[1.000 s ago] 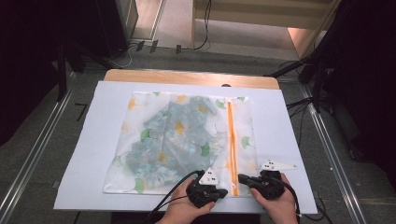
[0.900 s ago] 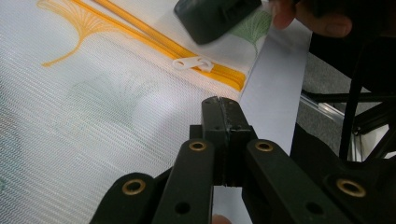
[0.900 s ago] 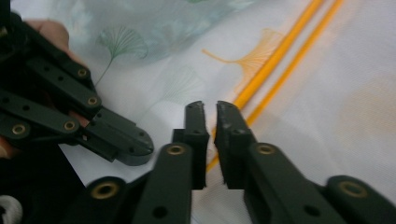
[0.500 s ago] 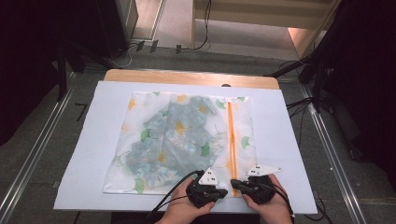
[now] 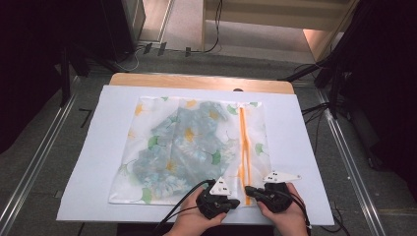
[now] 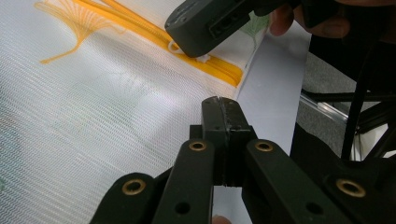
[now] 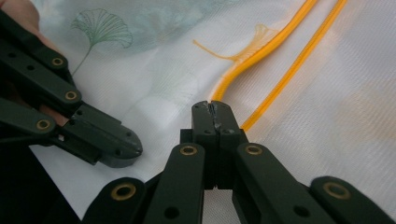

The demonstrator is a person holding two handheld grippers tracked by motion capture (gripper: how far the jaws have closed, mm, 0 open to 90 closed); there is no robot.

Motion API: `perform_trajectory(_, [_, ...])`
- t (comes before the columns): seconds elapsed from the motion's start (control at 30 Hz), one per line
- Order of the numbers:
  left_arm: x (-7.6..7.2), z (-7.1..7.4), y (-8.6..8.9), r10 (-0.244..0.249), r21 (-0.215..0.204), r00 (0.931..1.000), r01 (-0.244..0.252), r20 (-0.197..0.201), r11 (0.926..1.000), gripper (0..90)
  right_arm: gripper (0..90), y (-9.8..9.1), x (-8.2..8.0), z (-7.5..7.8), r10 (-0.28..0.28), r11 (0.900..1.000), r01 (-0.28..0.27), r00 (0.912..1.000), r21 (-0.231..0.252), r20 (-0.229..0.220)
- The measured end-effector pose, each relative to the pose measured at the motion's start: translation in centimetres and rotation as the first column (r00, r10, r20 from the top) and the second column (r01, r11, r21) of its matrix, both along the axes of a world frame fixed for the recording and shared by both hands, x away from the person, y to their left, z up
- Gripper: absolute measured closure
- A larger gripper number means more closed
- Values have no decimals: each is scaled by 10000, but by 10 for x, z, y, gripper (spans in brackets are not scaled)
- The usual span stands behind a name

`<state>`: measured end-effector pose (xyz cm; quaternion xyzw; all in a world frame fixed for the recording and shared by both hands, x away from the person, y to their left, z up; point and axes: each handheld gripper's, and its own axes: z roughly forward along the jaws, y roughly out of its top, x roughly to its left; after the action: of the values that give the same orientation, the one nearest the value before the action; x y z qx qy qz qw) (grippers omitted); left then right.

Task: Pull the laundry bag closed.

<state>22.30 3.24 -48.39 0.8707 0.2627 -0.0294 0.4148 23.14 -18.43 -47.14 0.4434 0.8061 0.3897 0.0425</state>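
A white mesh bag (image 5: 187, 147) printed with green and yellow leaves lies flat on a white board (image 5: 305, 147), with a patterned cloth inside. An orange zipper (image 5: 242, 142) runs along its right side toward me. My right gripper (image 5: 249, 190) is shut, and its tip rests on the zipper's near end (image 7: 224, 84). I cannot tell if it pinches anything. From the left gripper view, that tip (image 6: 187, 44) presses on the orange zipper (image 6: 219, 70) with small white bits under it. My left gripper (image 5: 235, 203) is shut with nothing in it, just left of the zipper over the bag's near edge (image 6: 116, 121).
The board lies on a wooden table (image 5: 196, 81) with bare white margins around the bag. Metal rails (image 5: 344, 157) run along both sides of the table, and cables (image 5: 314, 110) lie on the floor to the right. Both hands hold the grippers at the near edge.
My right gripper has shifted a little left, bringing its tip onto the near end of the orange zipper. The left gripper and the bag have stayed put.
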Motion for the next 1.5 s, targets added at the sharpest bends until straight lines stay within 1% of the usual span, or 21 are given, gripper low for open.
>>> perform_trajectory(0.07, [-1, 0, 0, -19, 28, 10000, 19, 45, 10000, 900, 900, 0, 1, 0, -65, 10000, 65, 10000, -26, -20])
perform_trajectory(0.23, [1, 0, 0, -24, -6, 10000, 24, -35, 10000, 900, 900, 1, 2, 0, -187, 9998, 187, 9998, -51, 36])
perform_trajectory(0.33, [1, 0, 0, 31, -5, 10000, -31, -90, 10000, 900, 900, 0, 3, 1, -237, 9997, 236, 9997, 54, 63])
perform_trajectory(0.43, [3, 1, -1, 36, -8, 9997, -36, -250, 10000, 900, 900, -2, 3, 1, -145, 9997, 145, 9999, 214, 30])
perform_trajectory(0.47, [5, 1, -2, 7, -23, 9997, -7, -241, 10000, 900, 900, -2, 3, 1, -108, 9996, 108, 9999, 269, 11])
perform_trajectory(0.5, [4, 2, -3, 139, -46, 9997, -140, -219, 9999, 900, 900, -2, 3, 0, -74, 9996, 73, 10000, 286, 15])
perform_trajectory(0.6, [4, 5, -9, 215, 79, 9997, -216, 144, 9997, 900, 900, -2, 2, -1, -30, 9994, 31, 10000, 333, -36])
perform_trajectory(0.63, [4, 6, -11, 220, 11, 9994, -221, 258, 9998, 900, 900, -2, 2, -1, -42, 9994, 44, 10000, 345, -47])
perform_trajectory(0.73, [6, 8, -16, 248, -108, 9989, -244, 401, 9996, 900, 900, -3, 1, -1, -59, 9992, 64, 9999, 404, -129])
perform_trajectory(0.77, [7, 7, -17, 178, 34, 9988, -180, 445, 9998, 900, 900, -3, 1, -2, -47, 9991, 52, 9999, 420, -123])
perform_trajectory(0.8, [7, 4, -18, 157, 165, 9991, -163, 399, 9997, 900, 900, -4, 0, -2, -105, 9988, 114, 9998, 474, -189])
perform_trajectory(0.83, [8, 1, -19, 140, 252, 9996, -146, 259, 9996, 900, 900, -4, 0, -2, -147, 9987, 157, 9997, 486, -202])
perform_trajectory(0.87, [9, 1, -18, 191, 199, 9996, -195, 218, 9996, 900, 900, -5, 0, -2, -161, 9985, 174, 9996, 518, -247])
perform_trajectory(0.93, [10, 1, -17, 191, 222, 9998, -193, 91, 9996, 900, 900, -6, -1, -2, -194, 9982, 207, 9995, 565, -246])
perform_trajectory(1.1, [10, 1, -17, 190, 187, 9997, -192, 129, 9996, 900, 900, -13, -5, -1, -284, 9972, 303, 9992, 680, -281])
perform_trajectory(1.13, [10, 1, -17, 234, 187, 9997, -236, 108, 9995, 900, 900, -15, -5, -1, -267, 9968, 287, 9992, 740, -285])
perform_trajectory(1.17, [10, 0, -17, 262, 102, 9996, -263, 53, 9996, 900, 900, -17, -5, -1, -272, 9964, 294, 9992, 797, -278])
perform_trajectory(1.27, [11, 1, -16, 241, 130, 9997, -241, -23, 9996, 900, 900, -21, -6, -1, -377, 9951, 404, 9988, 901, -313])
perform_trajectory(1.43, [11, 1, -16, 220, 128, 9998, -221, 17, 9997, 900, 900, -19, -4, -1, -446, 9944, 472, 9986, 948, -290])
perform_trajectory(1.47, [10, 0, -17, 255, 86, 9997, -256, 59, 9996, 900, 900, -18, -3, -1, -490, 9939, 522, 9982, 975, -342])
perform_trajectory(1.5, [10, 1, -16, 227, 119, 9997, -228, 90, 9997, 900, 900, -17, -3, -2, -655, 9936, 693, 9968, 891, -449])
